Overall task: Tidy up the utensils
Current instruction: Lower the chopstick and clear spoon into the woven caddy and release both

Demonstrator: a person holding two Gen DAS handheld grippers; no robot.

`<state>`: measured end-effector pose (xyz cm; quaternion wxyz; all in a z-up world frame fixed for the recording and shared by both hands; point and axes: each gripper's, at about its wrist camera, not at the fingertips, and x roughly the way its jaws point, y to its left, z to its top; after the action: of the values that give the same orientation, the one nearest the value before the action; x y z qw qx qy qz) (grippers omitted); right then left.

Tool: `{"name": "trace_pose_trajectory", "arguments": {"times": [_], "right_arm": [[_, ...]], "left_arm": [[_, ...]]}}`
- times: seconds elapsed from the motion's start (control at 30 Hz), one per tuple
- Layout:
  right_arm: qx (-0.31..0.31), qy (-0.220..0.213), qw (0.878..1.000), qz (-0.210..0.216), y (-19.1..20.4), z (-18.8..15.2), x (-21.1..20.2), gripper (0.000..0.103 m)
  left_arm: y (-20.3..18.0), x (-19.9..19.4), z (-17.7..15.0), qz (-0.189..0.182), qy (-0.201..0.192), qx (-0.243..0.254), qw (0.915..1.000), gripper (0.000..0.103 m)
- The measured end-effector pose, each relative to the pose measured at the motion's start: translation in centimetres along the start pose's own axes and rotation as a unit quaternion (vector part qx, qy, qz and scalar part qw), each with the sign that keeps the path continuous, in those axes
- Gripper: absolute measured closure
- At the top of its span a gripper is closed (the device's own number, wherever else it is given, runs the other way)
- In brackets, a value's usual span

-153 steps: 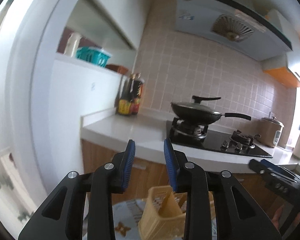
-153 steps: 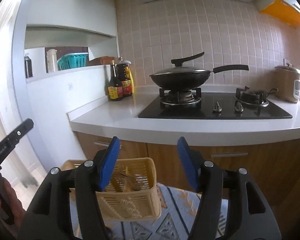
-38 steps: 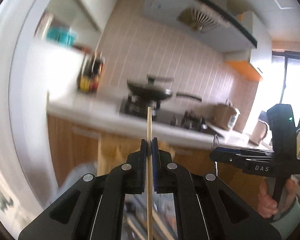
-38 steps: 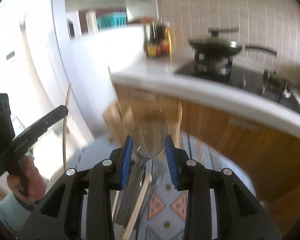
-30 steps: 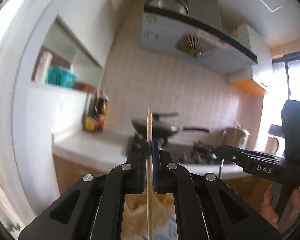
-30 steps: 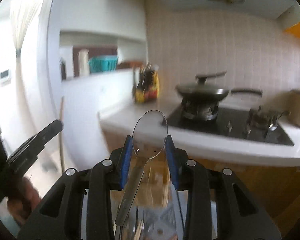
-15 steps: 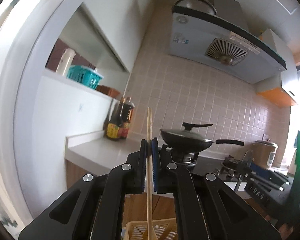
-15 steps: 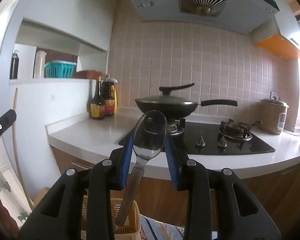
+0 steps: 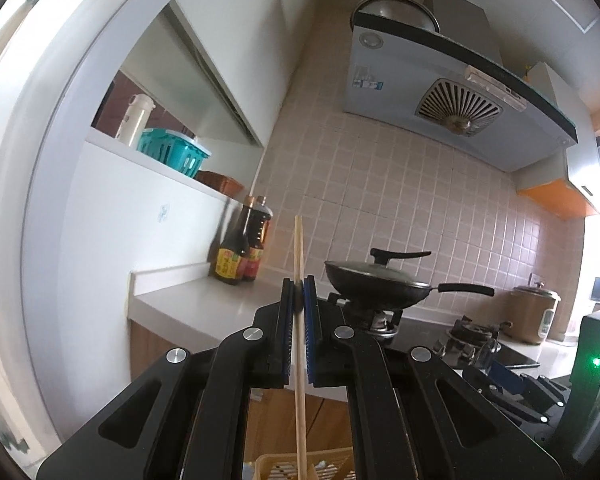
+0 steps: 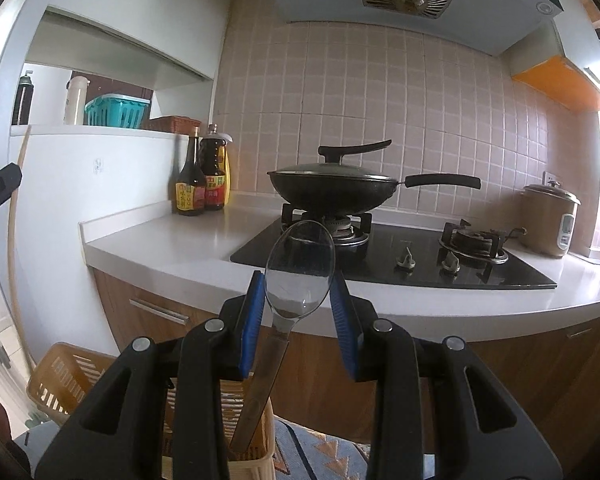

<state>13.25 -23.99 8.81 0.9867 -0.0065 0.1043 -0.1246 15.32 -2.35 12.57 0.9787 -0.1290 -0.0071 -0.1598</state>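
1. Left claw (image 9: 299,312): the blue pads were pressed flat against 1 wooden chopstick (image 9: 299,360). The chopstick stood upright, its top end above the pads and its lower end reaching down toward the yellow basket (image 9: 276,468) at the bottom edge of the left wrist view.

2. Right claw (image 10: 299,312): the pads gripped the bowl of 1 metal spoon (image 10: 299,272) by its 2 edges. The handle hung down and slightly left, toward the near compartment of the yellow basket; whether the handle tip touched the basket could not be told.

3. Change from 5.1 s ago: both claws were then wide and held nothing, with the basket below them. Each claw had since picked up 1 utensil.

4. Change over the last 1.3 s: both cameras had swung up from a low, blurred view of the cabinet fronts to a level, sharp view of the bench (image 10: 172,240), the wok (image 10: 332,192) and the sauce bottles (image 10: 200,176). The basket had come to lie directly beneath each held utensil.

5. Meaning for the task: pick-up appeared complete and both utensils were probably aligned for insertion. The likely next step was a straight lowering into separate compartments, followed by release.
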Motion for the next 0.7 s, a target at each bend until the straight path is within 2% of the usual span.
{"name": "trace_pose_trajectory", "arguments": {"times": [0.23, 0.33, 0.47, 0.5, 0.53, 0.6, 0.7], "right_arm": [[-0.019, -0.004, 1.0, -0.006, 0.6, -0.6, -0.2, 0.073], [-0.017, -0.002, 1.0, 0.004, 0.5, -1.1, -0.7, 0.073], [-0.013, 0.014, 0.999, 0.026, -0.1, -1.4, -1.5, 0.072], [-0.006, 0.026, 0.999, 0.041, -0.4, -1.4, -1.6, 0.071], [0.001, 0.034, 0.998, 0.05, -0.7, -1.3, -1.9, 0.064], [0.007, 0.035, 0.998, 0.047, -1.3, -1.1, -2.7, 0.055], [0.006, 0.043, 0.998, 0.051, -2.0, -0.6, -4.1, 0.053]], "left_arm": [[0.3, 0.3, -2.5, 0.001, 0.024, 0.01, 0.9996, 0.101], [0.3, 0.0, -3.1, -0.001, 0.037, 0.018, 0.9991, 0.101], [0.6, -0.7, -3.3, -0.025, 0.073, 0.019, 0.9968, 0.1], [0.8, -0.8, -3.3, -0.03, 0.082, 0.016, 0.996, 0.1], [0.9, -1.0, -3.3, -0.032, 0.086, 0.013, 0.9957, 0.1], [1.6, -1.9, -3.0, -0.031, 0.089, -0.002, 0.9955, 0.092], [2.7, -3.4, -2.0, -0.035, 0.089, -0.022, 0.9952, 0.081]]}}
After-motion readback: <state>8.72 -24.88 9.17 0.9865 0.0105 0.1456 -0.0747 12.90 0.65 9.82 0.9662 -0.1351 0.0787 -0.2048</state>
